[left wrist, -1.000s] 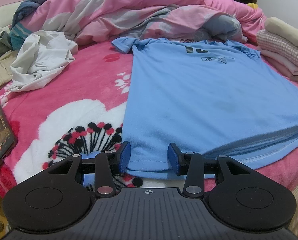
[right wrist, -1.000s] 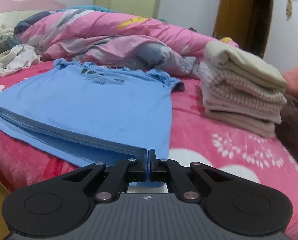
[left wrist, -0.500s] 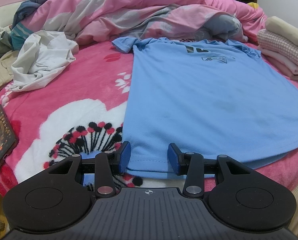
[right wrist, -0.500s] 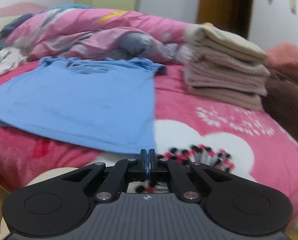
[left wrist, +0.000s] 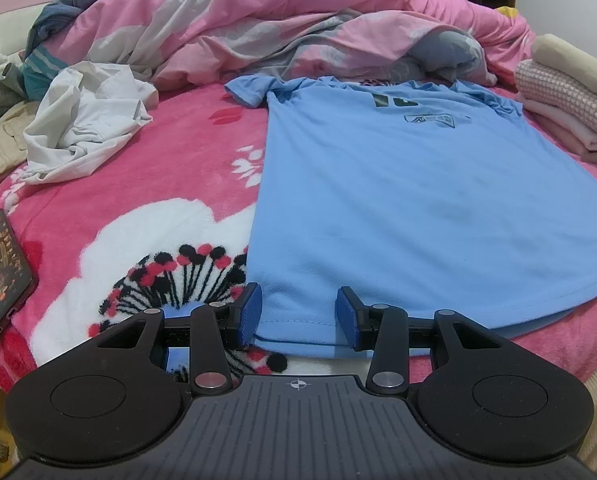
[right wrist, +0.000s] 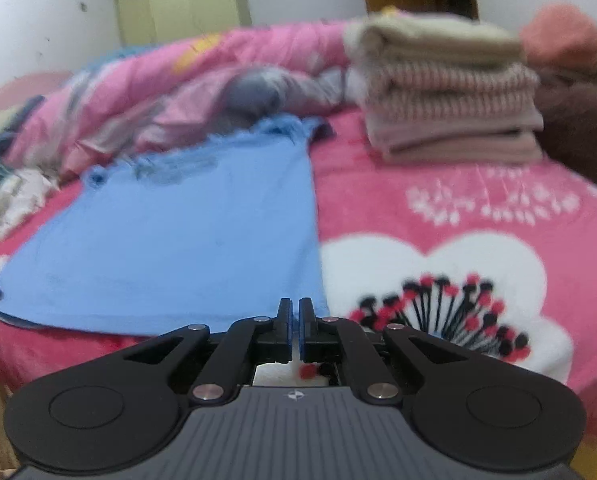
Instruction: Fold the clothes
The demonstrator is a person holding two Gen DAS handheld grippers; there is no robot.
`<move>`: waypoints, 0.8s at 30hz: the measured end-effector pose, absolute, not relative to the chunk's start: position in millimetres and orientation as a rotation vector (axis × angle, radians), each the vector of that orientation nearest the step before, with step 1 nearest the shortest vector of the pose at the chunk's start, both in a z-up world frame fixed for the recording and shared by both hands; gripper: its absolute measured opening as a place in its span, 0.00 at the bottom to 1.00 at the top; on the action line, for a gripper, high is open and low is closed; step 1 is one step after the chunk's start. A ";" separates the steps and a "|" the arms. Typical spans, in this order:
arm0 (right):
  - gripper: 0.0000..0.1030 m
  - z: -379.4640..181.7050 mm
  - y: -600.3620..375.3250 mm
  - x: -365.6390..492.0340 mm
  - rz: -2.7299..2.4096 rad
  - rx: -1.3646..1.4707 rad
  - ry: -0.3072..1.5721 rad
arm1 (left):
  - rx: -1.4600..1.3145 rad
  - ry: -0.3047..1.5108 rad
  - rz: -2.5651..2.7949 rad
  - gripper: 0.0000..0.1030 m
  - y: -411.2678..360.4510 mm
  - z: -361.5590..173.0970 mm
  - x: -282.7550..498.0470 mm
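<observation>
Though blurred, the blue T-shirt (left wrist: 418,200) bears an unreadable dark chest print.

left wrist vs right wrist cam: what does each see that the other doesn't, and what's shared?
Left wrist only: the phone at the left edge of the blanket, the shirt's chest print, and the left tool, fingers apart on either side of the shirt's bottom hem.

Right wrist only: the pale green cabinet against the wall, the orange cushion, and the right tool, shut, at the shirt's hem corner.

Both: the blue T-shirt spread flat, the folded stack, the pink duvet, the crumpled white garment, and the floral blanket.
</observation>
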State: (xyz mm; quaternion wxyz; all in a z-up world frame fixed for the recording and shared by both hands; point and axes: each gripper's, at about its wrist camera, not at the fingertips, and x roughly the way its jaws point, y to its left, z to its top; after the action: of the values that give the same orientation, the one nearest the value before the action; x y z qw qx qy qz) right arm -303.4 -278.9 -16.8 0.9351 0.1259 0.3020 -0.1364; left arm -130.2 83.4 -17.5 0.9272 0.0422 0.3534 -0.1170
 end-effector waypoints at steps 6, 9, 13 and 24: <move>0.03 -8.6 -288.5 -308.9 -0.351 0.344 0.603 | 0.086 0.725 -0.232 0.40 86.7 -13.2 -132.0; 0.03 4.5 -288.6 -312.4 -0.331 0.370 0.562 | 0.086 0.700 -0.219 0.40 88.4 -5.1 -133.9; 0.03 12.0 -281.8 -293.1 -0.296 0.353 0.551 | 0.090 0.657 -0.254 0.40 80.2 3.6 -136.4; 0.04 -12.6 -313.6 -299.5 -0.402 0.528 0.602 | 0.071 0.738 -0.248 0.40 87.6 -10.0 -128.1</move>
State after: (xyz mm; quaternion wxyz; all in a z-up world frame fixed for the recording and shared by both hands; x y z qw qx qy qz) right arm -299.5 -313.6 -12.6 0.9013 0.2551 0.2910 -0.1944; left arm -128.1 87.6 -10.0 0.9246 0.0346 0.3595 -0.1209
